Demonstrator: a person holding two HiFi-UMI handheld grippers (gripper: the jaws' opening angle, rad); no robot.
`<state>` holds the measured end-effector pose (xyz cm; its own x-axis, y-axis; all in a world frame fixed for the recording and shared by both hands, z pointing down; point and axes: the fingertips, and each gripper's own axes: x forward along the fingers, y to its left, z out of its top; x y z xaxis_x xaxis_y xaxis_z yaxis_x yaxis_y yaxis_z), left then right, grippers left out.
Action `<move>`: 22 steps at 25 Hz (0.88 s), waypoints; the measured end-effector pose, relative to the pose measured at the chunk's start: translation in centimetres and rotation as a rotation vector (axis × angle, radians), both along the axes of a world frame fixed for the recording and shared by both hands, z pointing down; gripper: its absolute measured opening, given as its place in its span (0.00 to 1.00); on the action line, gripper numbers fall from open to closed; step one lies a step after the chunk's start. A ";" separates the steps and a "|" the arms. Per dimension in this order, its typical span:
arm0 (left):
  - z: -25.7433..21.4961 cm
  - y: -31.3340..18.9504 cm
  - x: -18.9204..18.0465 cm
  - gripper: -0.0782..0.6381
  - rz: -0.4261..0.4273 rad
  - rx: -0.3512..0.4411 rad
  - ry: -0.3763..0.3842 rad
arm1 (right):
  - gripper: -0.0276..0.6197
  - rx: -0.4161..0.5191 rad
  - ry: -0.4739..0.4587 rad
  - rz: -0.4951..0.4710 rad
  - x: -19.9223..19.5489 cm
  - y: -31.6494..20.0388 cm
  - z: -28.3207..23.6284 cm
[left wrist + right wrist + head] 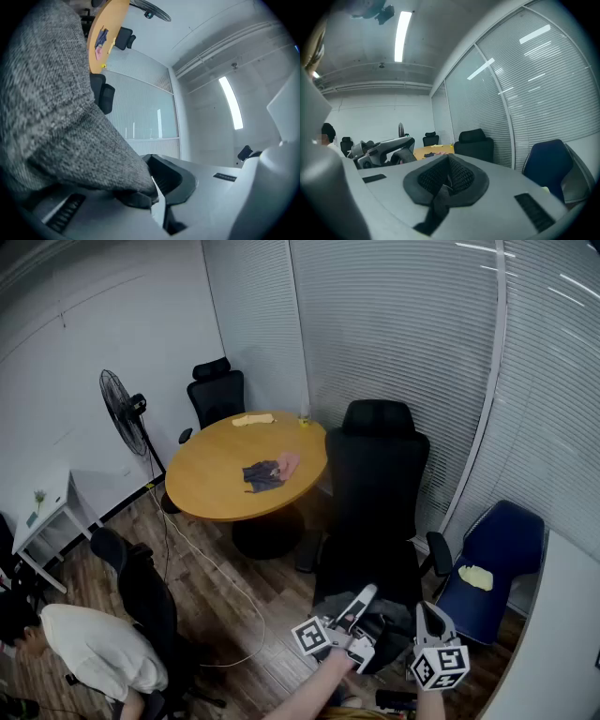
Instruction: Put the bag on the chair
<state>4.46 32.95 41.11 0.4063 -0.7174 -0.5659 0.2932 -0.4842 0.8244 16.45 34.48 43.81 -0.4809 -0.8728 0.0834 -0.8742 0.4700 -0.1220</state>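
Closest to the person, the left tool is closed on the grey knit bag, whose fabric drapes over one jaw. Just right of it, the right tool has its jaws drawn together. Both hang at the near edge of the black chair, so the bag is held there. Right of that chair stands a blue chair. Farther left is a round wooden counter carrying a crumpled cloth, with a standing fan beyond it.

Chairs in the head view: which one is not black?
The blue chair at the right, beside the blinds; the rest are black. A yellow item lies on its seat.
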 end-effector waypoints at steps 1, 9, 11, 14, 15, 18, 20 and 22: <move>-0.1 0.0 -0.2 0.14 -0.002 0.002 0.001 | 0.06 -0.002 0.002 0.003 0.1 0.1 0.1; -0.4 -0.2 -0.3 0.14 -0.006 0.011 -0.002 | 0.06 0.004 -0.066 0.010 0.7 -0.1 -0.1; -0.5 -0.8 -0.3 0.14 -0.008 0.008 0.000 | 0.06 0.007 -0.113 0.003 0.9 -0.5 -0.4; -0.8 -2.2 -0.3 0.14 -0.018 0.013 0.001 | 0.06 0.015 -0.130 -0.005 1.2 -1.7 -0.3; -0.9 -2.8 -0.4 0.14 -0.023 0.013 0.000 | 0.06 0.016 -0.130 -0.009 1.2 -2.2 -0.1; -0.5 -4.7 -0.6 0.14 -0.031 -0.002 0.000 | 0.06 -0.001 -0.116 -0.008 1.1 -3.6 0.4; 0.1 -6.3 -0.7 0.14 -0.038 -0.014 -0.002 | 0.06 -0.011 -0.110 -0.006 1.2 -5.1 0.9; 0.9 -8.1 -0.8 0.14 -0.041 -0.032 -0.003 | 0.06 -0.024 -0.110 -0.002 1.2 -7.1 1.4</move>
